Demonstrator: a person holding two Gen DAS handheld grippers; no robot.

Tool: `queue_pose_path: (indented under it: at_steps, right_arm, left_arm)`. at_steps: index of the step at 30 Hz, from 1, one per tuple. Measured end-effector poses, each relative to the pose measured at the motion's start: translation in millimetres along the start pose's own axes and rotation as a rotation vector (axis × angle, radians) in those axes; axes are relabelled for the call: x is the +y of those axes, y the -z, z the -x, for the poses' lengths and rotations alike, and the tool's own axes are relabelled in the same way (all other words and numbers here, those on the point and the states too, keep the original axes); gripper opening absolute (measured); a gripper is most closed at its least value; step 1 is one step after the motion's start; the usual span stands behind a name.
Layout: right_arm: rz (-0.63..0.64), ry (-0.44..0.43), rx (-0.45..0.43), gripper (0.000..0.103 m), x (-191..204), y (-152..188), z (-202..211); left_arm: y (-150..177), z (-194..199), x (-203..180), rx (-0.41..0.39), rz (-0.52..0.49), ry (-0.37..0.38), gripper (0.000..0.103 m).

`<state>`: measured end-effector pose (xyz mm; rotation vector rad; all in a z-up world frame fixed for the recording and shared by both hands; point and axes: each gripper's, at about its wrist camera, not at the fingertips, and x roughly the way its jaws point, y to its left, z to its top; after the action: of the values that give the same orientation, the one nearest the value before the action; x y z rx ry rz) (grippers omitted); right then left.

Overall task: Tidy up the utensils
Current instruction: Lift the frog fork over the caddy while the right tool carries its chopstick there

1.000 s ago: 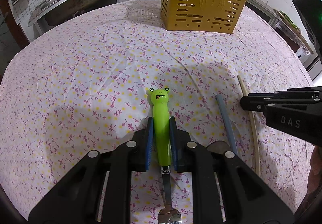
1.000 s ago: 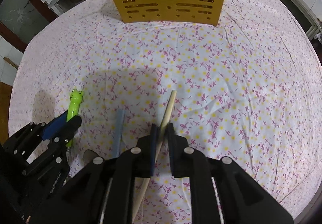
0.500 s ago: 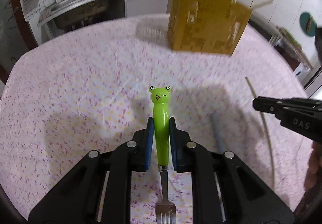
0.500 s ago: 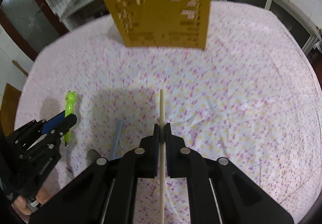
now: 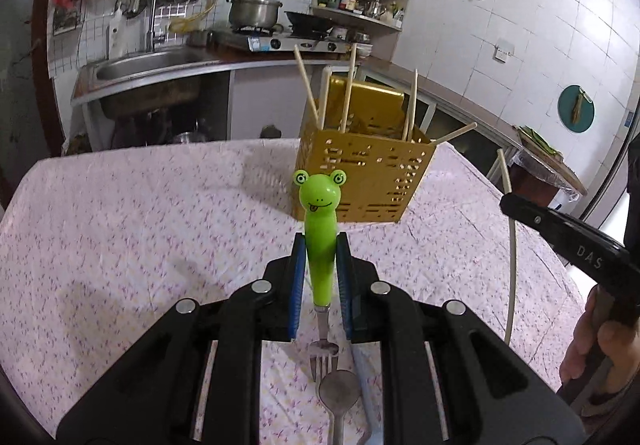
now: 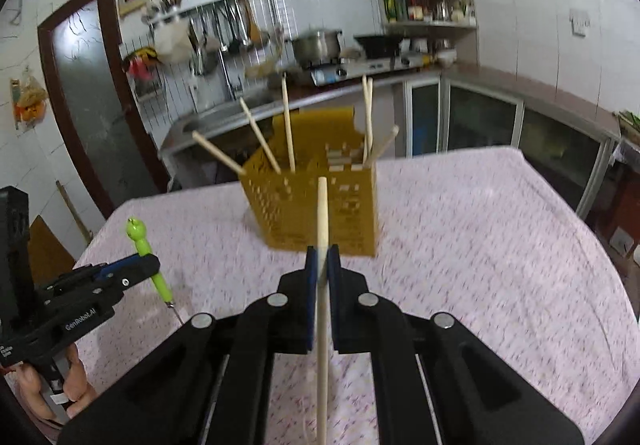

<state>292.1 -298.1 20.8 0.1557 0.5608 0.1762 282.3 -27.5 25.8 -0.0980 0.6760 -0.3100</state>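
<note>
Now your left tool [image 5: 320, 257] clamps the frog fork [image 5: 319, 221] and your right tool [image 6: 322, 265] the chopstick [image 6: 322, 229], both clear of the worktop [image 5: 120, 229], presumably bound for the far yellow caddy [image 5: 372, 181].

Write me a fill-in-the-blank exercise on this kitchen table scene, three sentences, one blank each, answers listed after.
1. The left gripper is shut on a fork whose green handle ends in the head of a ____.
2. The right gripper is shut on a single wooden ____.
3. Several chopsticks already stand in the yellow ____ on the flowered tablecloth.

Missing words: frog; chopstick; basket
</note>
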Motion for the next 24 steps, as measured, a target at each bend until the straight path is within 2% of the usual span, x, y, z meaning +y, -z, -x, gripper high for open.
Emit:
queue_pose_path:
  at_steps: [7, 12, 24]
  right_arm:
    - [0.005, -0.008, -0.029, 0.006, -9, 6, -4]
    - [-0.029, -0.024, -0.062, 0.006, -15, 11, -3]
    - [-0.022, -0.051, -0.217, 0.006, -11, 14, 22]
  left_arm:
    - [1, -10, -4, 0.010, -0.016, -0.019, 0.014]
    - [0, -2, -4, 0.008, -0.026, -0.018, 0.014]
    - [-11, 32, -18, -0.050, -0.074, -0.020, 0.014]
